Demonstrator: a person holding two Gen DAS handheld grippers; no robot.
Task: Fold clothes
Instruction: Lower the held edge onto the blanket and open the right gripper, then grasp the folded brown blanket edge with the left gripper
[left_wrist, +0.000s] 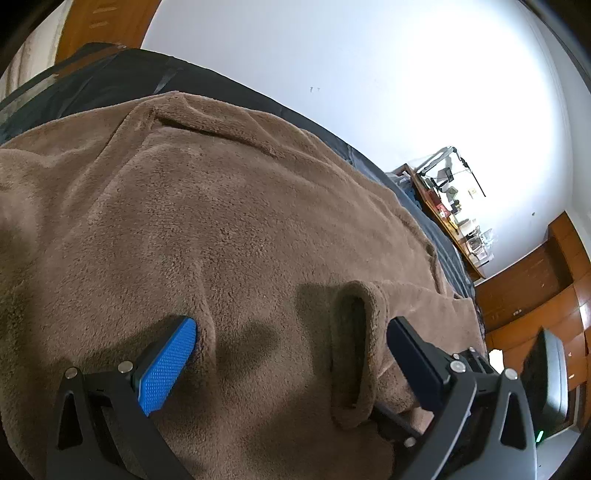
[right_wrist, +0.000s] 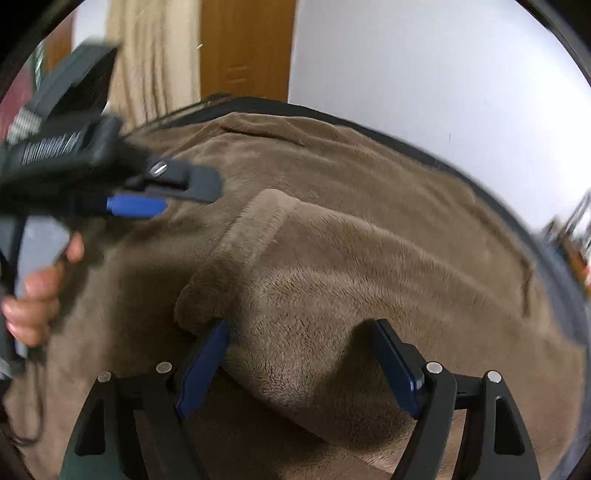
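Black linkage arms and blue-padded fingers (left_wrist: 168, 363) filled the lower edge of the left wrist view, where the left claw (left_wrist: 291, 339) stood wide open, holding nothing, its pads resting on or just above the brown fleece garment (left_wrist: 207, 206). Between the fingers, toward 5 o'clock, a rolled cuff (left_wrist: 354, 350) of a sleeve lay on the body of the garment, which was spread across a dark bedcover (left_wrist: 96, 85) that showed at 11 o'clock; a cluttered wooden shelf (left_wrist: 447, 214) sat at 3 o'clock. In the right wrist view, the right claw (right_wrist: 301, 332) was likewise spread wide, straddling a raised fold of the same fleece without pinching it, the left pad touching the cuff (right_wrist: 207, 299) end at 7 o'clock. At 9 o'clock the left claw (right_wrist: 173, 195) hovered, blurred, over the fabric, gripped by the person's hand (right_wrist: 33, 306). The sleeve appeared laid inward, so the fold looked partly underway. To do the step well, each claw would probably need to close on a full thickness of fleece near an edge, then lift and carry it evenly, since plush fabric likely slips and bunches.
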